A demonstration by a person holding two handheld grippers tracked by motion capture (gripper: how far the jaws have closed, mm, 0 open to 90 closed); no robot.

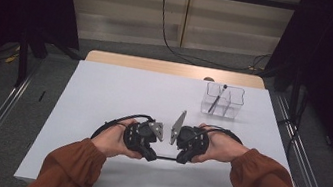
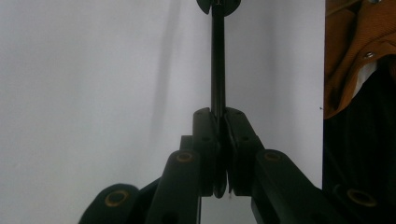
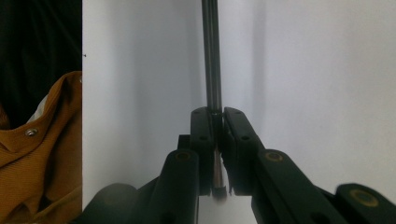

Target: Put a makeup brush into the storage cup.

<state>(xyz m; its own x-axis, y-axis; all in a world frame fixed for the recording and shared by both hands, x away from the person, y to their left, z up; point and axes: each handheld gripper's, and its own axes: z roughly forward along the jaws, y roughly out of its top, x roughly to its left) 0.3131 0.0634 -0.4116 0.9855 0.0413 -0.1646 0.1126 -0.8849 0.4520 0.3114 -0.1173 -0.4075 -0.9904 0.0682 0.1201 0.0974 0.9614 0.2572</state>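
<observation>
Both grippers, left (image 1: 149,154) and right (image 1: 180,157), clamp opposite ends of one thin dark rod (image 1: 164,158), low over the table (image 1: 104,89) near its front edge. Keep pull straight, grips firm, hands level.

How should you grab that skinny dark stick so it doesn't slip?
Grip the thin dark rod at its two ends, coming in from each side along its length. It lies level, straight and narrow, so the left gripper is shut on one end and the right gripper on the other, above the white table.
</observation>
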